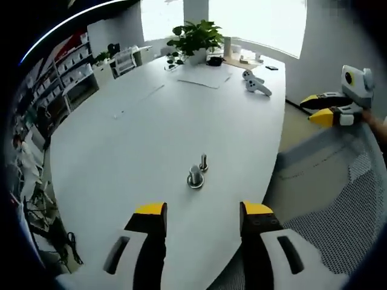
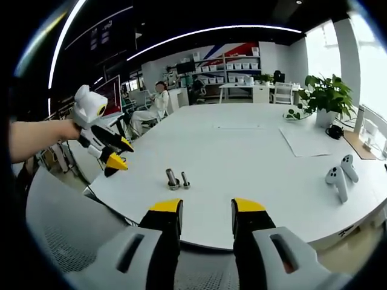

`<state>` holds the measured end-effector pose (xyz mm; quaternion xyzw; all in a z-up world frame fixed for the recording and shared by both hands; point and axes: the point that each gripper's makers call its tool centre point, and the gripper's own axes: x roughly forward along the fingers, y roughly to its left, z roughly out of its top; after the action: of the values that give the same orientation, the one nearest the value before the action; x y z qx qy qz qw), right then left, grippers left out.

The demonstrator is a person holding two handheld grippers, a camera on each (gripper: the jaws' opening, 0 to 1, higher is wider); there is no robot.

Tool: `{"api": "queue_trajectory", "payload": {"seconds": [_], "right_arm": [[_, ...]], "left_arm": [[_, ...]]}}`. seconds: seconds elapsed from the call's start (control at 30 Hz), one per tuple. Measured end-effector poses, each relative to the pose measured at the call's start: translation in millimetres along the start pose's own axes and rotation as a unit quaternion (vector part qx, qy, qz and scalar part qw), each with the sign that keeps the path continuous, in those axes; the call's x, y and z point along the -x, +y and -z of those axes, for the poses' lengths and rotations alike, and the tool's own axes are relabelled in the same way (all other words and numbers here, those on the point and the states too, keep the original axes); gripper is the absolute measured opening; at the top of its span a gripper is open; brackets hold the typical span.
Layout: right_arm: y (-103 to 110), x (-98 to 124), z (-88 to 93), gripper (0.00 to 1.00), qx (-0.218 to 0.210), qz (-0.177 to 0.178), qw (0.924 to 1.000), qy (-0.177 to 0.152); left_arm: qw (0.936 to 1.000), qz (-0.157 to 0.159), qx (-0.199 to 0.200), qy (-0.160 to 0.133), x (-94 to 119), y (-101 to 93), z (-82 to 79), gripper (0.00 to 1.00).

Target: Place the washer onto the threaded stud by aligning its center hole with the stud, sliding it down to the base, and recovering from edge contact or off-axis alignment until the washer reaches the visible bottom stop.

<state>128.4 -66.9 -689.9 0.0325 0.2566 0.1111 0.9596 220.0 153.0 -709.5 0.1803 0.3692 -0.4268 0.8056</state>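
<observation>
**Grippers clear of the work; approach not begun**

Left gripper (image 1: 203,219) is held above the near table edge with jaws parted and nothing between them; right gripper (image 2: 206,216) is likewise spread and empty, off the table's edge. On the white table (image 1: 139,145) two small metal pieces are seen close together: a stud (image 1: 204,162) standing upright, and just nearer it a second upright piece (image 1: 195,176) on a broad ring base, judged to carry the washer; which is which cannot be settled at this size. Nothing is gripped; the step in hand is judged the reach. Next, the washer must be grasped by its rim, then centred over the stud.
</observation>
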Motion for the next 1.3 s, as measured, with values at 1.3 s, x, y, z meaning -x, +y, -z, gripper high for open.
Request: {"api": "queue_trajectory", "payload": {"seconds": [1.3], "right_arm": [[2, -1, 9.4, 0.34, -0.005, -0.011, 0.9995, 0.030]], "left_arm": [[0.9079, -0.198, 0.274, -0.249, 119, 9.9, 75.1, 0.57]]}}
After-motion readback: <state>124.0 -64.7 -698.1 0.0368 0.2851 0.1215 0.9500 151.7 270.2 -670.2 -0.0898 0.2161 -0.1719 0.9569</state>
